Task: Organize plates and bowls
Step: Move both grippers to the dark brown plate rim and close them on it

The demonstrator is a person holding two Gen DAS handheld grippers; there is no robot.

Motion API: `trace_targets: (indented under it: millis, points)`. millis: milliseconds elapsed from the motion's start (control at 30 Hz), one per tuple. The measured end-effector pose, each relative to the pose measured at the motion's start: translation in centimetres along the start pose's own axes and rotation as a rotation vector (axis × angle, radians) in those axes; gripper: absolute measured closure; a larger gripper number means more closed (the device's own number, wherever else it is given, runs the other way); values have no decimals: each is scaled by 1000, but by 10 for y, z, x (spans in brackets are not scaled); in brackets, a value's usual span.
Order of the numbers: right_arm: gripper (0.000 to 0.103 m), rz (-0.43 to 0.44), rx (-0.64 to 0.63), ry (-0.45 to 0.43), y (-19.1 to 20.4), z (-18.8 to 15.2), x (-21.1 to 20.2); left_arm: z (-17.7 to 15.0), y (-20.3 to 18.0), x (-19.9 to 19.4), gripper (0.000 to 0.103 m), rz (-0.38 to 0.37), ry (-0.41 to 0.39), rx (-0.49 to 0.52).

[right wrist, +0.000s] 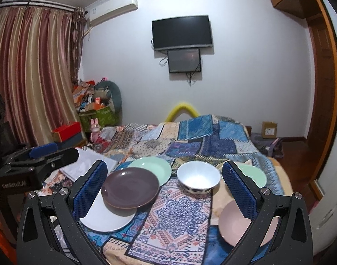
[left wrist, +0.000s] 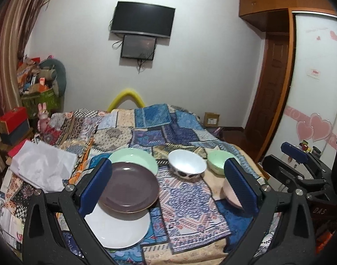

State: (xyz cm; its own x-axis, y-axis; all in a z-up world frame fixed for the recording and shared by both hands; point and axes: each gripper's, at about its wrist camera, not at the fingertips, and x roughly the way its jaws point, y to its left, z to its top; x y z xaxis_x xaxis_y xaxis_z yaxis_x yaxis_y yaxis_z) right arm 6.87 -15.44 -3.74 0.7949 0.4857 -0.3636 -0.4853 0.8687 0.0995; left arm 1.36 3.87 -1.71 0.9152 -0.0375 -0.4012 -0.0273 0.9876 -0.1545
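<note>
On the patchwork bedspread (left wrist: 179, 198) a brown plate (left wrist: 128, 187) lies on top of a white plate (left wrist: 117, 227), with a mint green plate (left wrist: 135, 159) just behind them. To the right stand a white bowl with dark spots (left wrist: 187, 163), a green bowl (left wrist: 219, 161) and a pink dish (right wrist: 234, 223). My left gripper (left wrist: 168, 185) is open above the near part of the bed, its left finger in front of the plate stack. My right gripper (right wrist: 165, 190) is open too, its right finger over the pink dish. Neither holds anything.
White crumpled paper (left wrist: 42, 167) lies at the bed's left side, next to red boxes (left wrist: 11, 119) and a cluttered pile (left wrist: 38, 81). A wardrobe (left wrist: 316, 88) and a door stand at the right. The bedspread reaches back toward the wall with the screen (left wrist: 144, 19).
</note>
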Motion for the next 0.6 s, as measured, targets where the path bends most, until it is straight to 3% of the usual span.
trace_targets:
  millis: [200, 433, 600]
  points:
    - [3, 33, -8, 68, 6, -8, 26, -5, 31, 15, 14, 48, 61, -19]
    - [16, 87, 6, 167, 10, -16, 61, -17, 71, 39, 22, 115, 154, -23]
    - [24, 103, 20, 237, 12, -24, 86, -24, 100, 62, 34, 169, 224, -18]
